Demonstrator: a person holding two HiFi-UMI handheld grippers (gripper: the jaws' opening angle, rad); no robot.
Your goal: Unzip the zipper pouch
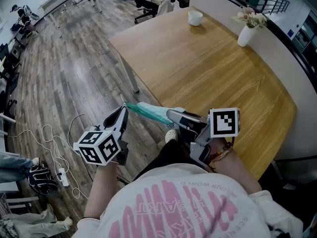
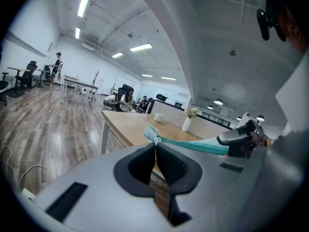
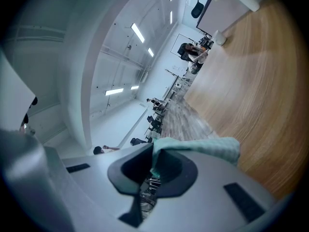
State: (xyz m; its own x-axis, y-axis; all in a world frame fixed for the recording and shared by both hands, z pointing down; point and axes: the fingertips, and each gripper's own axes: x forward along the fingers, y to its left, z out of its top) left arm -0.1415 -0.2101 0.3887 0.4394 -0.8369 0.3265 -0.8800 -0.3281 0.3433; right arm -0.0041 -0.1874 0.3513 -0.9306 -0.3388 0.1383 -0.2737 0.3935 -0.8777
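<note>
A teal zipper pouch [image 1: 151,112] hangs stretched in the air between my two grippers, just off the near corner of the wooden table [image 1: 208,68]. My left gripper [image 1: 123,112] is shut on the small pull tab [image 2: 155,141] at the pouch's left end. In the left gripper view the pouch [image 2: 193,144] runs level to the right, its zipper teeth along the top. My right gripper [image 1: 172,115] is shut on the pouch's right end. In the right gripper view the teal fabric [image 3: 203,146] bunches out between the closed jaws of the right gripper [image 3: 153,161].
On the table's far side stand a white cup [image 1: 195,18] and a white vase of flowers [image 1: 246,33]. The table leg [image 1: 130,73] is beyond the pouch. White cables and a power strip [image 1: 59,167] lie on the wood floor at left. Chairs and people are far back.
</note>
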